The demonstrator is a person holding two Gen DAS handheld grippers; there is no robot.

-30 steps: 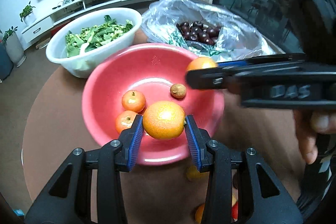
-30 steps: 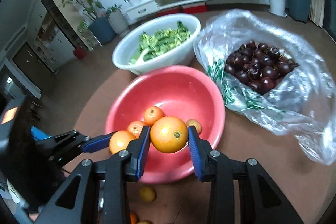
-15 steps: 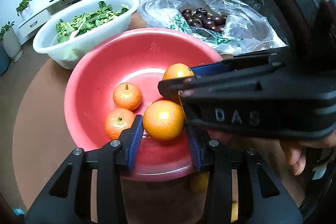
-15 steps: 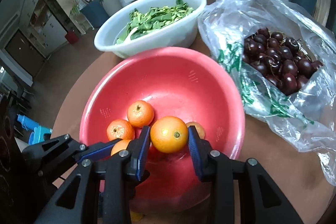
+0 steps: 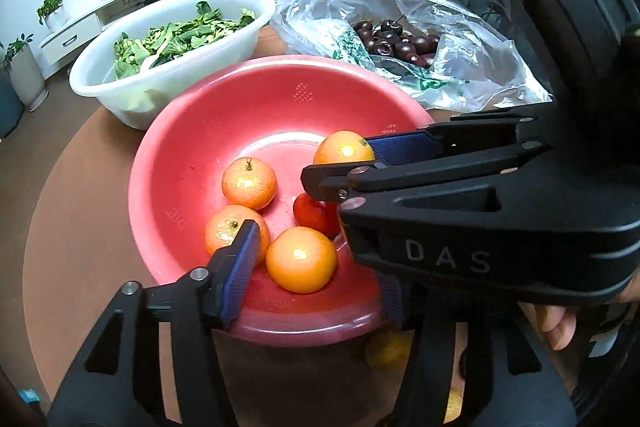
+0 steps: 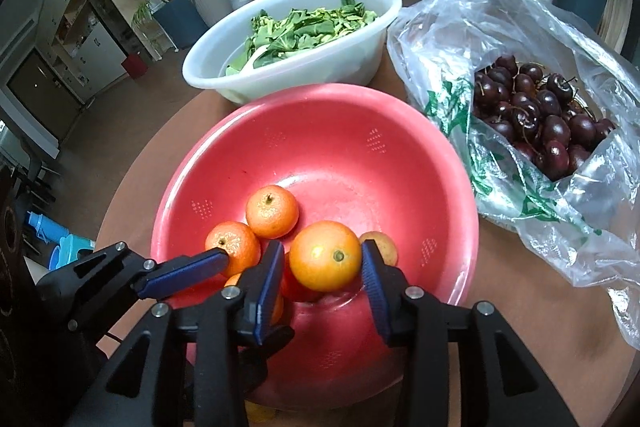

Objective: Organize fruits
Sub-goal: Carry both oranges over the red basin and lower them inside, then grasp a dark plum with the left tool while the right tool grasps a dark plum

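Note:
A red bowl (image 5: pixel 192 147) (image 6: pixel 400 163) on the round brown table holds several oranges. My left gripper (image 5: pixel 316 275) is open over the bowl's near rim; the orange (image 5: pixel 301 259) lies loose between its fingers inside the bowl. My right gripper (image 6: pixel 322 273) is shut on an orange (image 6: pixel 325 255) and holds it low over the bowl; it crosses the left wrist view (image 5: pixel 352 163) from the right. Two more oranges (image 5: pixel 249 183) (image 5: pixel 232 231) and a red fruit (image 5: pixel 314 215) lie in the bowl.
A white basin of green leaves (image 6: pixel 296 39) stands behind the bowl. A clear plastic bag of dark cherries (image 6: pixel 536 115) lies at the right. More small fruits (image 5: pixel 386 349) lie on the table below the bowl's near rim.
My left gripper has opened and let its orange go into the bowl. Both grippers have moved lower and closer over the bowl. The right gripper still holds its orange.

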